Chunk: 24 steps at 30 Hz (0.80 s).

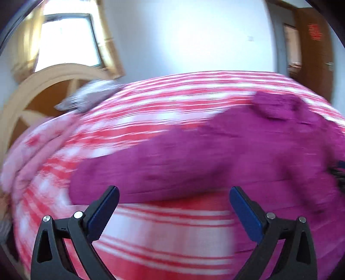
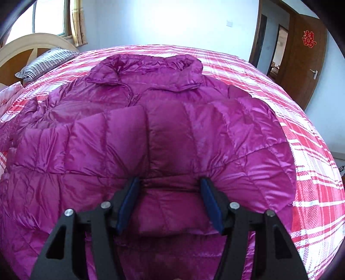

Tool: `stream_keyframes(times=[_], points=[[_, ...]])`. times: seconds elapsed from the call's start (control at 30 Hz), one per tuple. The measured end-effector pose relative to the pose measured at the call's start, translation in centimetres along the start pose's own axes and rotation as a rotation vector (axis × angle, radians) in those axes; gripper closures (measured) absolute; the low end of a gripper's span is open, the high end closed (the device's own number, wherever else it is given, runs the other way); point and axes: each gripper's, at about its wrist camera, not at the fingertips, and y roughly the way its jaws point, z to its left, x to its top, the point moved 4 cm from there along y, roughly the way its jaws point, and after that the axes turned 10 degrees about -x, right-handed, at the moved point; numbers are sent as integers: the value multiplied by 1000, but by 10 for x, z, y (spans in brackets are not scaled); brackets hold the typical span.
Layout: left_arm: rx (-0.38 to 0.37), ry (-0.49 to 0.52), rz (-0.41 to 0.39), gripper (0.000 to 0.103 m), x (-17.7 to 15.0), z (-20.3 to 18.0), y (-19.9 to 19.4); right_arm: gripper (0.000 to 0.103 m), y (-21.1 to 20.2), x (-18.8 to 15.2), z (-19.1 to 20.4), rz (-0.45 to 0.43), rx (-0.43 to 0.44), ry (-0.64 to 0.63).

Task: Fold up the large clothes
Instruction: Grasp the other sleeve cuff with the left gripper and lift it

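Left gripper (image 1: 174,193): jaws spread wide, nothing between the blue pads (image 1: 101,217). It hangs over the bedspread (image 1: 172,228), just short of the near edge of the jacket (image 1: 215,155). The left wrist view is heavily smeared, so fine detail there cannot be read.

Right gripper (image 2: 170,183): jaws stand partly apart, low on the jacket (image 2: 163,137). A padded section of the jacket bulges up between the two pads (image 2: 127,206). The fabric puckers at both fingertips and appears to touch the inner pad faces; whether the pads actually clamp it cannot be told.

Jacket: a magenta quilted down garment, lying front up in the middle of the bed. The collar (image 2: 148,66) points toward the far side of the bed, and the zip runs down from it. One sleeve (image 2: 86,137) is folded across the chest; its cuff end lies near the centre of the body. The other shoulder spreads toward the right of the right wrist view.

Bedspread: red and white plaid, covering the whole bed under the jacket.

Surroundings: a striped pillow (image 2: 45,62) lies at the far left by the curved wooden headboard (image 2: 25,47). A window (image 2: 49,17) sits above the headboard. A brown door (image 2: 306,64) with a red paper ornament stands at the right.
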Motion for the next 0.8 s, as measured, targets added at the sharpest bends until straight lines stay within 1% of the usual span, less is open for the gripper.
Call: stream_keyframes(times=[0.07,0.1,0.13,0.17,0.23,0.3,0.33,0.4,0.47,0.5,0.53,0.6,0.63,0.67,0.7,0.77,0.8], points=[[95,-59,48,1,-9,62,12,39,0,0,0,-3,-4,-4],[149,-106,68,1,-13,93,17,39,0,0,1,-5,-8,-6],[183,-149,75,1,-16,117,20,39,-1,0,1,-7,-12,-10],[204,-203,81,1,-19,142,22,39,-1,0,1,-9,-15,-12],[216,-314,80,1,-23,185,25,39,-1,-1,1,-12,-21,-17],[190,-415,62,1,-23,218,27,39,-2,0,2,-14,-28,-21],[173,-445,50,1,-23,225,28,39,-2,0,2,-16,-32,-23],[111,-506,32,2,-21,237,31,38,-2,0,3,-18,-41,-27],[87,-518,30,3,-20,236,37,38,-2,-1,4,-21,-48,-31],[70,-513,43,6,-21,233,44,37,-3,0,4,-21,-51,-32],[71,-506,57,10,-21,230,51,37,-2,0,4,-22,-56,-36],[45,-501,82,34,-22,225,63,37,-3,0,5,-23,-60,-39],[26,-504,99,38,-24,223,69,37,-2,0,5,-23,-59,-38],[11,-509,110,46,-26,221,73,37,-3,0,5,-23,-59,-38],[0,-511,113,47,-28,219,76,37,-3,0,5,-24,-58,-37],[10,-494,126,47,-30,216,82,37,-3,-1,5,-25,-60,-39],[8,-490,128,51,-31,215,84,37,-3,-1,4,-25,-61,-39]])
